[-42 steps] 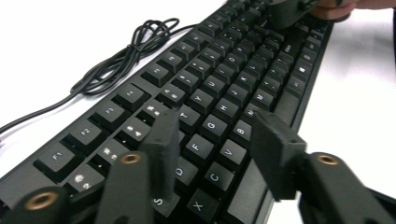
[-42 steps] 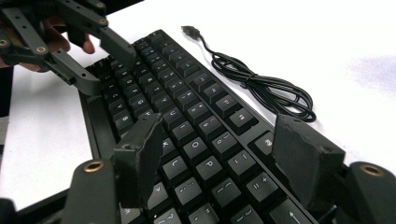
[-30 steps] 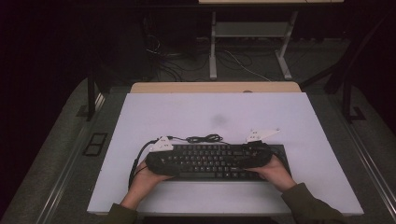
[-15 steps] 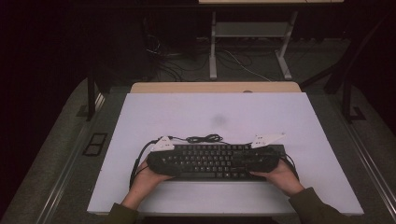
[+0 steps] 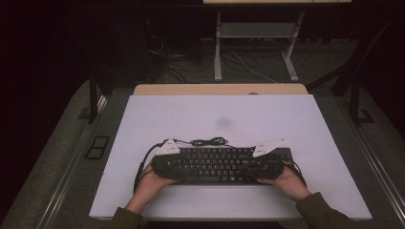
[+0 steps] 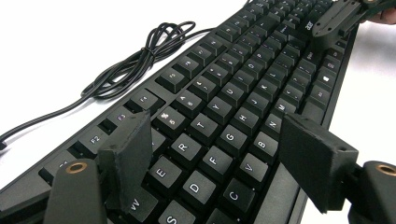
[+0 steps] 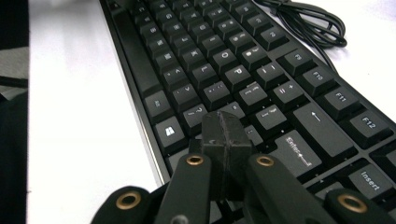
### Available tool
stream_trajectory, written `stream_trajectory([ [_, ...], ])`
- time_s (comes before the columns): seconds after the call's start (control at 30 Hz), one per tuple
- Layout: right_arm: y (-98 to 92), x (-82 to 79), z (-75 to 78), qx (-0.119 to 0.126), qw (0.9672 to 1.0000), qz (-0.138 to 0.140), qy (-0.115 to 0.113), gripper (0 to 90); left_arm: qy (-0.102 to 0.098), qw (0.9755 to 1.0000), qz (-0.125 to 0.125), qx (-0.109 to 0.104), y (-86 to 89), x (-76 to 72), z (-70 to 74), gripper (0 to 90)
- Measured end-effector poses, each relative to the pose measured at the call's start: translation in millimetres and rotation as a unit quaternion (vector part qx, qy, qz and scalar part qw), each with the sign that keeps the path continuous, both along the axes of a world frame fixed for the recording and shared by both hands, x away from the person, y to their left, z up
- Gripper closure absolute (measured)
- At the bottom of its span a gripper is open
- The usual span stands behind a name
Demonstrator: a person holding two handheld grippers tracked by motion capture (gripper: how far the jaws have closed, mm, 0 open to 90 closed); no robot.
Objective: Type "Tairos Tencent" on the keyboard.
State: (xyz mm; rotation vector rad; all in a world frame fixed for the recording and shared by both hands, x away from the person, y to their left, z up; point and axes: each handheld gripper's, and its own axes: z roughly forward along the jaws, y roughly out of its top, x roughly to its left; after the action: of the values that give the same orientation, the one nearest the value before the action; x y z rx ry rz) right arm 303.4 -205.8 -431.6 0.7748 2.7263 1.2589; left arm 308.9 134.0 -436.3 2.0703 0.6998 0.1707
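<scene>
A black keyboard (image 5: 219, 164) lies on the white table near the person's edge. My left gripper (image 6: 217, 135) hovers over its left end with the jaws open, one pad (image 6: 128, 158) over the W and E keys and the other (image 6: 313, 163) at the front edge. These jaws have opened a little wider in the last second and press on nothing. My right gripper (image 7: 223, 126) is shut over the keys near Enter, its pads together with nothing between them; its jaws have just been closing. In the high view the left gripper (image 5: 173, 166) and right gripper (image 5: 265, 167) sit at the keyboard's two ends.
The keyboard's black cable (image 5: 207, 141) lies coiled just behind it. The white tabletop (image 5: 215, 114) stretches bare behind the keyboard. A wooden strip (image 5: 219, 89) borders its far edge, with a metal stand (image 5: 253, 47) on the dark floor beyond.
The right hand has shifted slightly at the keyboard's right end. The left hand and the keyboard have kept still.
</scene>
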Motion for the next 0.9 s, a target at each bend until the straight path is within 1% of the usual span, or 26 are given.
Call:
stream_trajectory([
  [0.13, 1.1, 0.0, -2.1, -0.015, 0.9999, 0.002, -0.002, 89.3, -0.003, 1.0000, 0.000, 0.001, -1.2, 0.4, 0.4, 25.4],
  [0.2, 1.1, 0.1, -2.2, -0.015, 0.9999, 0.002, -0.002, 89.3, -0.005, 1.0000, 0.000, 0.003, -2.2, 0.6, 0.2, 25.5],
  [0.3, 2.2, -0.3, -3.9, -0.024, 0.9997, 0.006, -0.007, 89.3, -0.005, 1.0000, 0.001, 0.004, -3.6, 1.4, 0.3, 25.6],
  [0.4, 2.0, -0.1, -4.2, -0.021, 0.9998, 0.007, -0.003, 89.3, -0.010, 0.9999, 0.001, 0.005, -5.4, 2.7, 1.8, 26.6],
  [0.53, 1.5, 0.2, -4.5, -0.019, 0.9998, 0.007, -0.002, 89.3, -0.015, 0.9999, 0.001, 0.007, -6.7, 6.3, 3.1, 30.9],
  [0.6, 1.4, 0.2, -4.6, -0.019, 0.9998, 0.007, -0.002, 89.3, -0.016, 0.9998, 0.001, 0.009, -7.1, 7.9, 3.4, 34.3],
  [0.63, 1.3, 0.3, -4.7, -0.019, 0.9998, 0.007, -0.002, 89.3, -0.015, 0.9999, 0.005, 0.006, -7.9, 8.3, 3.4, 36.7],
  [0.7, 1.2, 0.2, -4.8, -0.018, 0.9998, 0.007, -0.002, 89.3, -0.015, 0.9999, 0.004, 0.005, -8.5, 9.6, 3.4, 41.2],
  [0.9, 1.2, -0.1, -4.9, -0.018, 0.9998, 0.006, -0.003, 89.2, -0.013, 0.9999, 0.002, 0.004, -10.6, 13.2, 3.9, 59.8],
])
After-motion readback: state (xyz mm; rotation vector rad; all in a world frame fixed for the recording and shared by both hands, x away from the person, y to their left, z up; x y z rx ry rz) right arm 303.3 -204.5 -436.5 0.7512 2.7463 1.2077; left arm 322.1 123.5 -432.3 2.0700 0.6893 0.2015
